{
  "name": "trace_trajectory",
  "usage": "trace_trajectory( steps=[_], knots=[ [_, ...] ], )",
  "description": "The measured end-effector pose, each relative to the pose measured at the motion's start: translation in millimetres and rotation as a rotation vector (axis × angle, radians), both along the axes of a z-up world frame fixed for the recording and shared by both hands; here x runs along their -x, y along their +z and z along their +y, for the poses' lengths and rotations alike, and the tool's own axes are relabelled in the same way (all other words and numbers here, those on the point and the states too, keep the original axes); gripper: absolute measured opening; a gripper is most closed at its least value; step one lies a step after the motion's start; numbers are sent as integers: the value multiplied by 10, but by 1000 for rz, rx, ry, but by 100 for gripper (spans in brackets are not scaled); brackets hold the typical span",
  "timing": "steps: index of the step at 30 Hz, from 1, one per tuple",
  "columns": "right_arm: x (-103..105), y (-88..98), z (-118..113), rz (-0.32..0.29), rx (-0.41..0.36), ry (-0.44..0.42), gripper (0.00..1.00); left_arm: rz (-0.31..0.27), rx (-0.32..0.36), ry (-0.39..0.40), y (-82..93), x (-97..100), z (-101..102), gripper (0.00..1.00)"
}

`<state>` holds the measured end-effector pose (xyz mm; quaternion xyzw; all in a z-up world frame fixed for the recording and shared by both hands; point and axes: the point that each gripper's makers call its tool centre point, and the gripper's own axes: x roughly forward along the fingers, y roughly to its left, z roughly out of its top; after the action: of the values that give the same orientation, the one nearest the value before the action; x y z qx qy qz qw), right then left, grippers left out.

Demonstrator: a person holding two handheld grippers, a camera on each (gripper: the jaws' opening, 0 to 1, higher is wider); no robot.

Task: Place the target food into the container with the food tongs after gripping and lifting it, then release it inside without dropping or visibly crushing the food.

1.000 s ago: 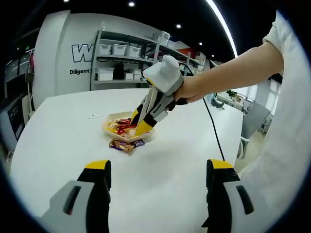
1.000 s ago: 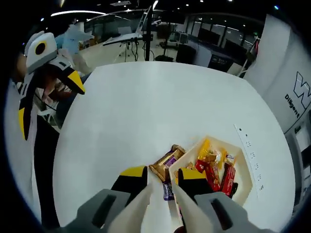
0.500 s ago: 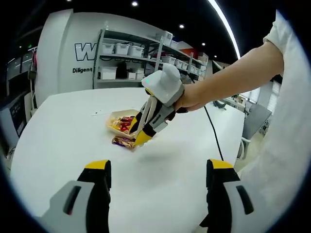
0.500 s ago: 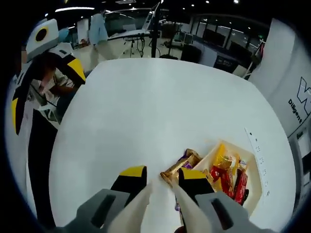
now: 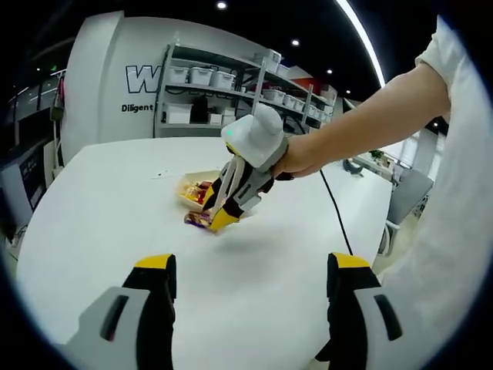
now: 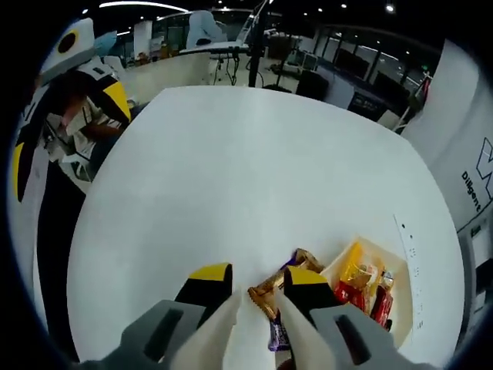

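Note:
Loose wrapped snacks (image 6: 271,291), gold and purple, lie on the white table just left of a cream container (image 6: 402,297) that holds several red and yellow packets. My right gripper (image 6: 258,276) is shut on pale food tongs (image 6: 223,324), whose blades reach down to the gold snack; I cannot tell whether they pinch it. In the left gripper view, a person's hand holds that right gripper (image 5: 216,210) tilted down onto the snacks (image 5: 196,220) beside the container (image 5: 189,185). My left gripper (image 5: 253,270) hangs open over bare table, well short of them.
The round white table (image 6: 231,169) has wide free room around the container. A black cable (image 5: 335,208) trails across it behind the right hand. Shelving with white bins (image 5: 192,77) stands beyond the far edge. The left gripper (image 6: 68,135) shows at the table's far side.
The right gripper with the tongs has shifted from above the container's edge down to the loose snacks beside it. The left gripper has stayed open in place.

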<state>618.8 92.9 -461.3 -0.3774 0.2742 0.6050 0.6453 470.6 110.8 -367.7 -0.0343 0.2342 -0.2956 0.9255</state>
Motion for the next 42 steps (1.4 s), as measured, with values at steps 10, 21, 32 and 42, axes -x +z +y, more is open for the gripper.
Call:
trace_trajectory(
  steps=[10,21,32,42],
  knots=[
    [-3,-93,0,-4,24,11,20,7,0,12,-13,-15,39,77],
    [62,-128,-22,36,33,2,20,6,7,13,-30,-54,42,77],
    [359,-139,-102,107,38,29,20,1,12,8,-30,-82,20,77],
    [461,-134,-295,114,39,17,21,-5,11,-7,4,-86,-50,77]
  ],
)
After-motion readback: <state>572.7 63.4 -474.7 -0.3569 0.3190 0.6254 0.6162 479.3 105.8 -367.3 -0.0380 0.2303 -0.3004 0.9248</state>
